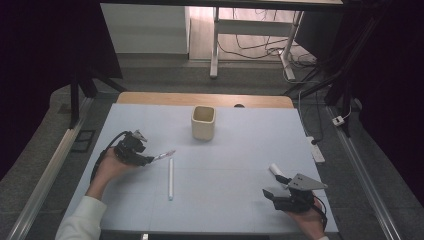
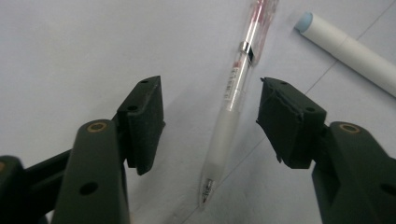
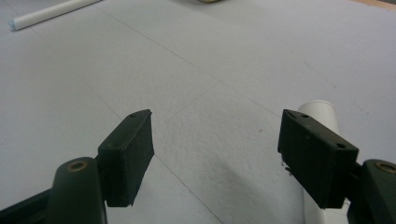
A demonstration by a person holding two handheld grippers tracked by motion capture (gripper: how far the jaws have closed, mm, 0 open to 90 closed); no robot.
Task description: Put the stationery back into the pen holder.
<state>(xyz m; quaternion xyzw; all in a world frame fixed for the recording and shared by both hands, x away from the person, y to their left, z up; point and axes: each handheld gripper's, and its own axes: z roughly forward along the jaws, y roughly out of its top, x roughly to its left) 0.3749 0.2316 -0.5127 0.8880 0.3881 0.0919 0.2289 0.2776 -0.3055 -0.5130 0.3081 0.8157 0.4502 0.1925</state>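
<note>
On the left side of the table [image 1: 150, 125], my left gripper [image 2: 210, 116] stands wide around the clear pen [image 2: 229, 121], pads not yet pressing it. Just beside lies a white marker [image 1: 170, 179], and the cup [image 1: 203, 122] behind is empty. At right, my right gripper [image 3: 215, 154] waits wide, holding nothing. Nothing is collected yet, I think.

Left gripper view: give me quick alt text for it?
A clear pen lies on the pale blue table between the left gripper's open black jaws, untouched. A white marker lies at the upper right.
</note>
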